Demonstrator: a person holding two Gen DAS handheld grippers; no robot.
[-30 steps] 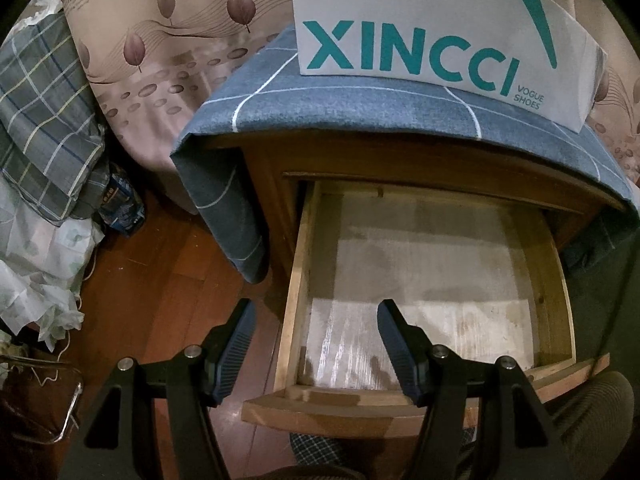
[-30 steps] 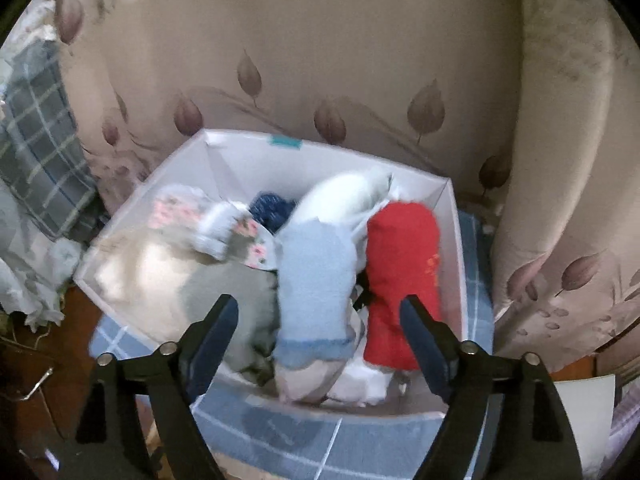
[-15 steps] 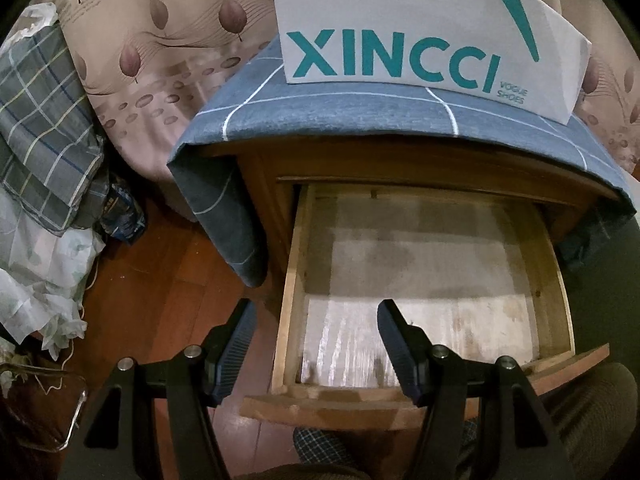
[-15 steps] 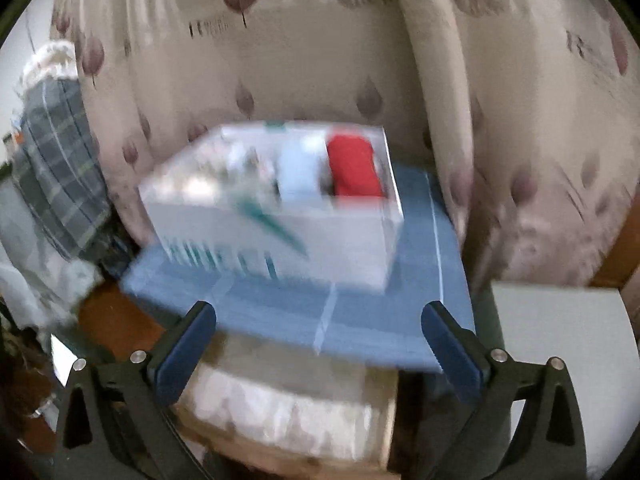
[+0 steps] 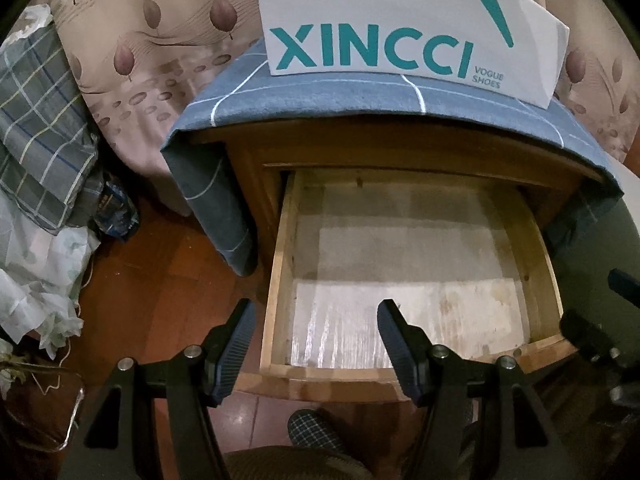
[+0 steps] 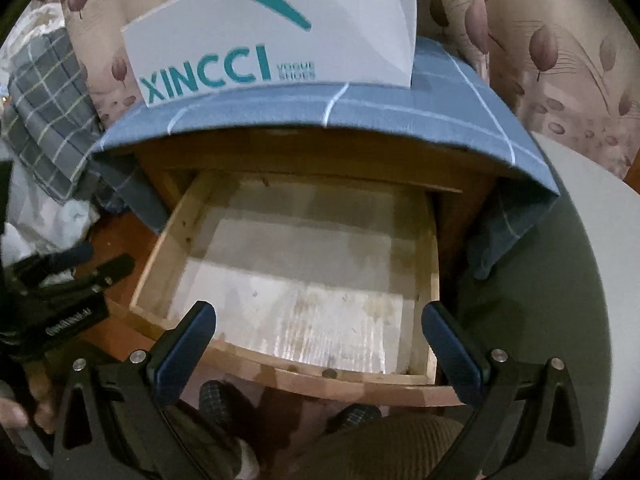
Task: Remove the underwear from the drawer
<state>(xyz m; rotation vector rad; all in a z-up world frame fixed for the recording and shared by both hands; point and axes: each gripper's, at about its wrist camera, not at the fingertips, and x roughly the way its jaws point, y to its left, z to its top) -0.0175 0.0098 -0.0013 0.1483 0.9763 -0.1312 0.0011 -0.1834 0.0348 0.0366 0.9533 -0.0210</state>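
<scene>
White XINCCI shoe box (image 5: 404, 36) at 12 o'clock on blue grid cloth (image 5: 360, 98); plaid fabric (image 5: 38, 128) at 9 o'clock; leaf-print curtain (image 5: 152, 40) behind, 11 o'clock.

Both wrist views steeply above drawer (image 5: 404, 264)

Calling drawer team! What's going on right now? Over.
Left gripper open, empty. Right gripper open wide, empty, jaws just opened. Drawer pulled out, no underwear showing inside. XINCCI shoe box on top, nothing blocking the drawer.
</scene>
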